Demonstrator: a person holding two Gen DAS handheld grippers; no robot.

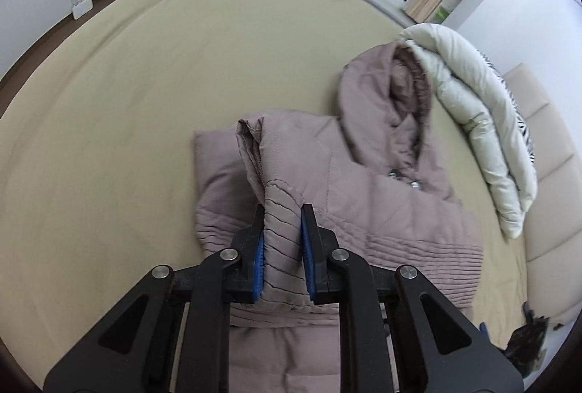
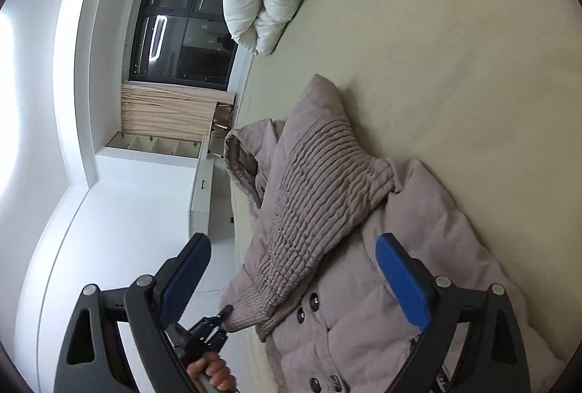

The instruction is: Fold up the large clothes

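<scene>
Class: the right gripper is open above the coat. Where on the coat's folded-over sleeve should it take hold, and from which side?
Probably the sleeve at its ribbed mid-section, approached from above with one finger on each long edge. There it lies raised across the coat, narrow enough for the open right gripper. The left gripper already pinches the cuff.

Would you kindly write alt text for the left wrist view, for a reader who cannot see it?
The left gripper is shut on a ribbed sleeve cuff of a mauve hooded coat lying on a beige bed. A folded white duvet lies beyond the hood, near the headboard.
</scene>
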